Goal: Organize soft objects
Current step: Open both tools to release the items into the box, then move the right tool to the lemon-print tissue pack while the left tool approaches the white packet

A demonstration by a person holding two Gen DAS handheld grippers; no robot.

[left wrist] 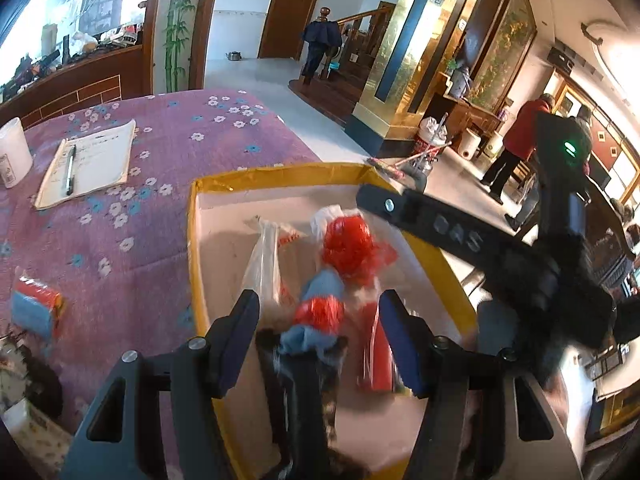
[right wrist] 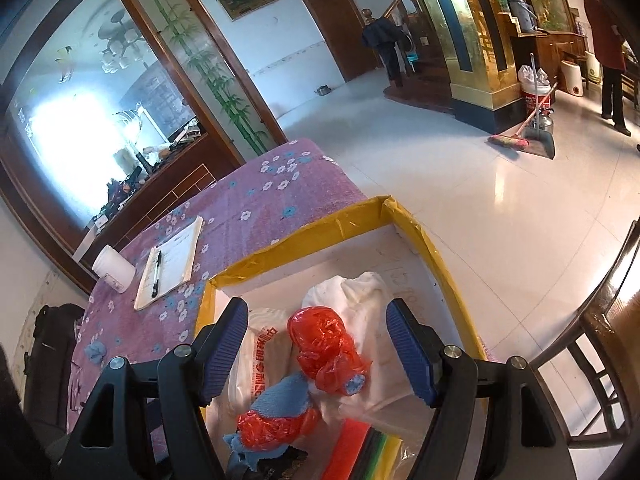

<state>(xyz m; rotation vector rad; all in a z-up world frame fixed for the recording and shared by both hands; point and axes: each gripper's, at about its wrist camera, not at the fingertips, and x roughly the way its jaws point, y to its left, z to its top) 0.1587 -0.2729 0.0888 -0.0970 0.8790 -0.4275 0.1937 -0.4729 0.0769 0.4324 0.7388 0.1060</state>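
A: What do we see in the yellow-rimmed box (right wrist: 430, 242) on the purple flowered cloth (right wrist: 256, 208)?

B: We see soft bundles heaped on its white floor. A red crinkled plastic bundle (right wrist: 320, 340) lies near the middle of the box, glossy, with a bit of blue showing at its nearer end. Just beside it, toward the box's near end, a blue cloth wrapped in red plastic (right wrist: 276, 420) lies slumped. Behind them sit a white bag with red print (right wrist: 260, 356) and a white cloth (right wrist: 360, 292) by the far wall.

A: And our tools?

B: We see the right gripper (right wrist: 316, 352) above the box with its jaws standing wide, nothing pressed between the blue ribbed pads (right wrist: 224, 352). The left gripper (left wrist: 320, 344) also hangs over the box, jaws apart; the blue and red bundle lies between them in that view, blurred, and neither pad presses it.

A: Anything outside the box?

B: Left of the box on the cloth lie a notebook (right wrist: 170, 264) with a pen (right wrist: 156, 274) on it, and a white jar (right wrist: 114, 272) on its side.
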